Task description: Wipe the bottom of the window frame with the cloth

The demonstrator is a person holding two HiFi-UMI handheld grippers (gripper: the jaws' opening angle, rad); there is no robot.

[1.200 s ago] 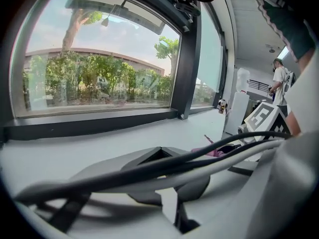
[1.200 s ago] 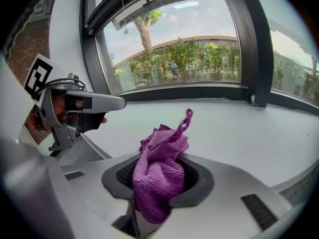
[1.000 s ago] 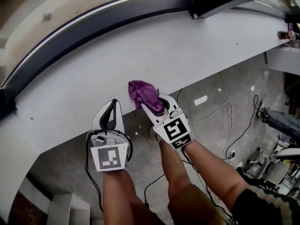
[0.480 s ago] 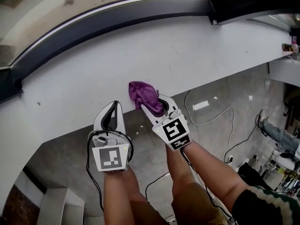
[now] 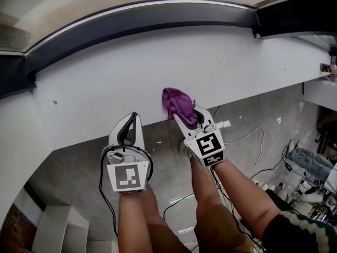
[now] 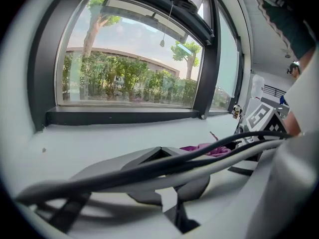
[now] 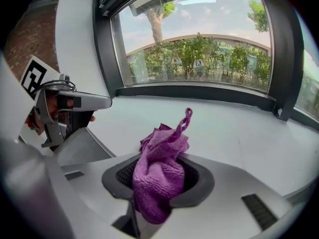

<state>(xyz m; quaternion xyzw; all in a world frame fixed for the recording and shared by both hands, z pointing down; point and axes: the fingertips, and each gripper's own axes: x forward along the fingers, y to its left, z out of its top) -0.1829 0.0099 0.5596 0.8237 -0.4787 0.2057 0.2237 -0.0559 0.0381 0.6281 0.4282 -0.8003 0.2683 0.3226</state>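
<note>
Window frame bottom rail (image 5: 158,16): dark band along the far side of the white sill (image 5: 95,73), running the full width of the head view. Nothing on it, nothing touching it. No streak or damp trace to be made out, so no evidence of wiping either way.

Left side: small dark speck (image 5: 55,103) on the sill. Next along, left gripper (image 5: 131,121) at the near edge of the sill, jaws closed tip to tip with nothing between them, partly masked by its own cables in the left gripper view. Idle, by the look of it.

Centre to right: cloth (image 5: 178,102), purple, bunched into a wad, clamped in the jaws of the right gripper (image 5: 192,116), near the left one. Wad pointing over the near edge of the sill; contact with the sill surface not confirmable. Well apart from the dark rail, with the whole depth of bare sill between.

Assessment: pick-up of the cloth done, with a firm-looking hold. Wiping judged not begun. Outstanding: carry the wad across the sill to the rail, press it down, draw it along the full run of the rail.
</note>
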